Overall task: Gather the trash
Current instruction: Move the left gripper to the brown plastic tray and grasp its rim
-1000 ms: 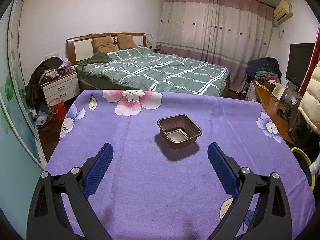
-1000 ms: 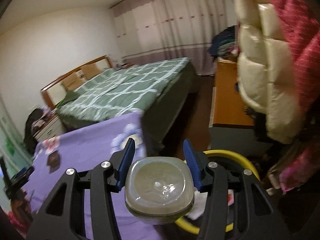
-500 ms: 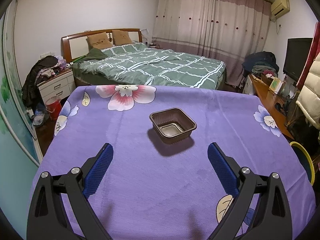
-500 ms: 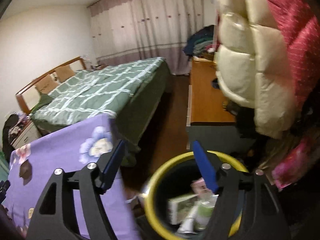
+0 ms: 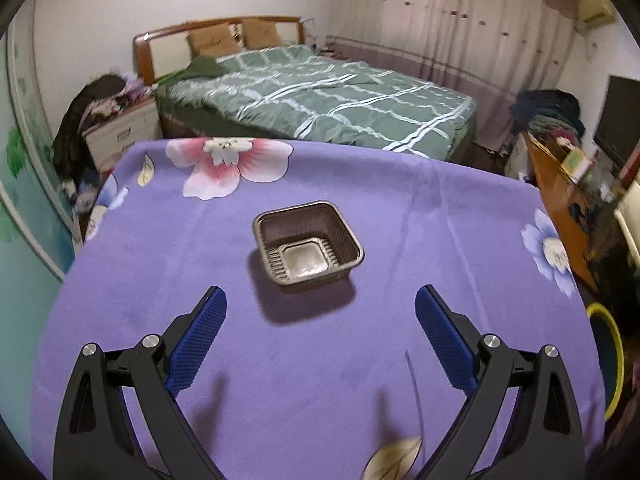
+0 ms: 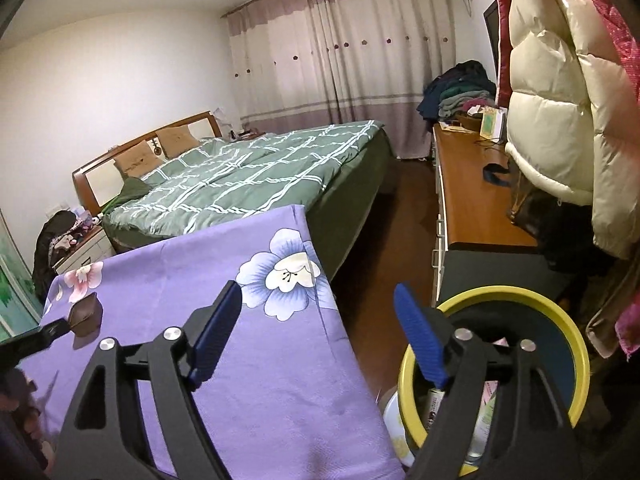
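A brown square plastic tray (image 5: 308, 247) sits upright in the middle of the purple flowered tablecloth (image 5: 280, 380). My left gripper (image 5: 318, 300) is open and empty, just short of the tray, fingers either side of its line. My right gripper (image 6: 318, 294) is open and empty over the table's right edge, beside the yellow-rimmed bin (image 6: 568, 328), which holds wrappers and cartons. The tray also shows small in the right wrist view (image 6: 85, 312). The bin's rim shows at the right edge of the left wrist view (image 5: 614, 356).
A green checked bed (image 5: 320, 92) stands beyond the table. A wooden sideboard (image 6: 472, 200) runs along the right wall, with hanging padded coats (image 6: 560, 100) above the bin. A white nightstand (image 5: 120, 132) with clothes stands at the far left.
My right gripper opened and dropped the clear lidded container into the bin, then swung left toward the table. My left gripper moved closer to the brown tray.
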Tool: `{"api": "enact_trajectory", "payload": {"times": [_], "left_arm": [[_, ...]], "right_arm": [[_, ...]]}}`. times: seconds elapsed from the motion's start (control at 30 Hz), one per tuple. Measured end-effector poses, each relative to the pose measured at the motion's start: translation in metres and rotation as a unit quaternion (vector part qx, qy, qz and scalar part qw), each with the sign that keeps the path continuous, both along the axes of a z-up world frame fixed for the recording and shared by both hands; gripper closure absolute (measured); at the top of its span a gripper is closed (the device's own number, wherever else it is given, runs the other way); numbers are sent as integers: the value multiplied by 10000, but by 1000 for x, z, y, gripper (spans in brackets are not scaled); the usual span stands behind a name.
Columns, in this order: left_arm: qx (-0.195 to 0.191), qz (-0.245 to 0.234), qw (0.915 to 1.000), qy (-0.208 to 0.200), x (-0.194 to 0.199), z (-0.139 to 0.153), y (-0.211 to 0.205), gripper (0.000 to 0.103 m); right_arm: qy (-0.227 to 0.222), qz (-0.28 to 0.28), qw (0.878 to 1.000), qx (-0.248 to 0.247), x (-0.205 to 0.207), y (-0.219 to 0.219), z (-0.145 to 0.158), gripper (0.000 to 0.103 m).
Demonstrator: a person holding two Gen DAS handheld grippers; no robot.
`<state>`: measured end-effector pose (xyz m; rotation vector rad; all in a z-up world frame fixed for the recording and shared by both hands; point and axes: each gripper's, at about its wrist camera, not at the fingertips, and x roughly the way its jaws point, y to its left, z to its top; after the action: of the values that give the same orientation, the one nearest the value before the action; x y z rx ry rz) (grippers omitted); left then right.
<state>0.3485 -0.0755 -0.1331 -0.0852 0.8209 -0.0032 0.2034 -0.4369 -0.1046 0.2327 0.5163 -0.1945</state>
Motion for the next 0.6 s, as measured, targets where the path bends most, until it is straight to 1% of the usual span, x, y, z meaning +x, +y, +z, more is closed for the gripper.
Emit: {"api": "enact_trajectory", "payload": {"times": [0.1,0.17,0.27,0.37,0.6], "left_arm": [[62,234,9996,150,22,-8,-6,9],[137,471,9984,293,38,-15,-7,9],[95,698,9964,481,55,-24,-3,9],[27,780,9951,606,66,-32,1,9],[94,835,9940,699,81,-44,2,10]], "right_arm": [[56,78,10000,20,2,2,-4,28],[54,97,9999,30,2,2,-3,28],[43,112,9999,72,1,0,-3,28],[79,139,9998,87,2,0,-5,28],[110,184,9997,115,3,1,-6,28]]}}
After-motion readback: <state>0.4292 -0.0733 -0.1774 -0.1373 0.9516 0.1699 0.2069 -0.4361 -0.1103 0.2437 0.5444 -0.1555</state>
